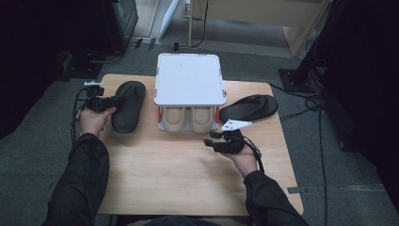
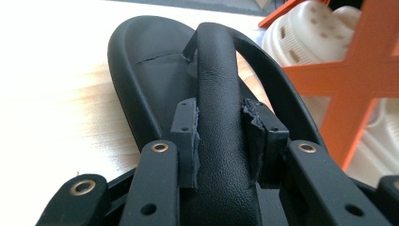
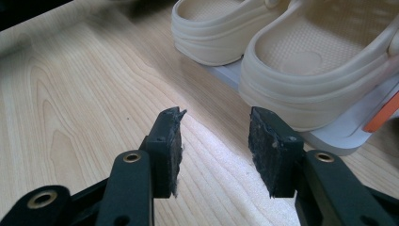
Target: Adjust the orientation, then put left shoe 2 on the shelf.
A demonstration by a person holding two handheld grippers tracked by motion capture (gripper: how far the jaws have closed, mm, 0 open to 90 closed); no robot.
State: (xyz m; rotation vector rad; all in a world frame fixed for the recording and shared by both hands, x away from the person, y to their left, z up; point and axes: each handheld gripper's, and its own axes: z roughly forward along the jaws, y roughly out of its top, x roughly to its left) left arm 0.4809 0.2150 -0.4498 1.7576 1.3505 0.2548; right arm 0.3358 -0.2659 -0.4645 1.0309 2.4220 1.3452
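Note:
A black sandal (image 1: 129,106) lies on the wooden table (image 1: 179,174) left of a white shoe rack (image 1: 189,77). My left gripper (image 1: 110,100) is shut on its strap (image 2: 214,70); in the left gripper view the pads (image 2: 187,127) press on both sides of the strap over the black footbed (image 2: 146,61). A second black sandal (image 1: 249,107) lies right of the rack. My right gripper (image 1: 209,138) stands open in front of the rack, nothing between its pads (image 3: 169,150). Two beige clogs (image 1: 188,118) sit on the rack's lower shelf, close ahead of the right gripper (image 3: 216,141).
The rack has a white top plate and orange side frames (image 2: 357,70). The beige clogs (image 3: 320,70) rest on its white bottom shelf (image 3: 339,134). Bare wood spreads across the near half of the table. Cables run over the grey floor at the right (image 1: 320,122).

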